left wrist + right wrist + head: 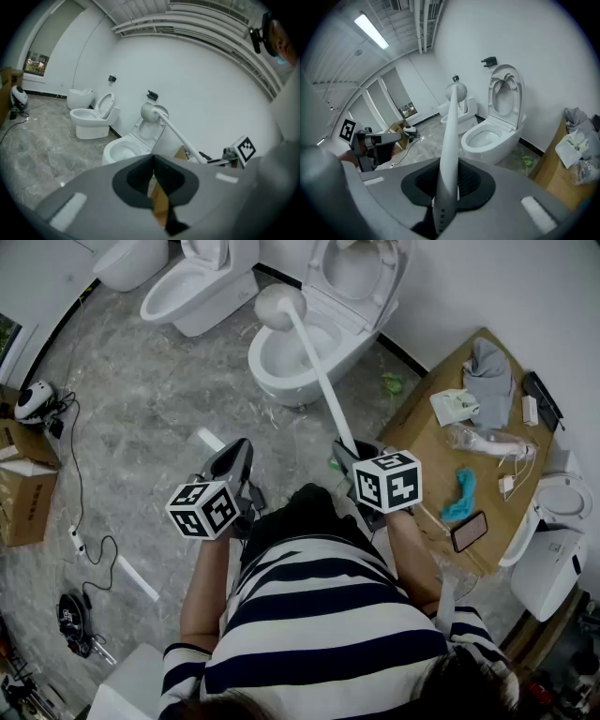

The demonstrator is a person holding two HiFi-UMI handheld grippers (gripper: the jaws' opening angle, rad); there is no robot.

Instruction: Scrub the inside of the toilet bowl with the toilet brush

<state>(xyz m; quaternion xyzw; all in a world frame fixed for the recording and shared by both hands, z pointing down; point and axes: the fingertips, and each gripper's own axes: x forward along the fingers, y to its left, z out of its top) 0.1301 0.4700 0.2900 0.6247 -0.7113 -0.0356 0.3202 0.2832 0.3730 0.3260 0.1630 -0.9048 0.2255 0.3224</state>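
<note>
Low in the frame, the right gripper (pixel 447 185) is clamped on the handle of the toilet brush (pixel 449 140). The left gripper (pixel 152 180) has its jaws together on nothing. Farther off, at upper centre of the head view, the brush head (pixel 277 306) hangs above the rim of the open toilet bowl (pixel 257 364), not inside it. Scrubbing seems wholly left to do.

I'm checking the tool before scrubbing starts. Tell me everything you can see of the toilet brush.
The toilet brush is all white and looks like plastic: a long, straight handle ending in a rounded, ball-like head. The right gripper is shut on the handle's lower end; nothing else touches it. It slants up and away from the person, with its head raised in the air above the open toilet, not down inside the bowl. Bristles cannot be made out.
</note>
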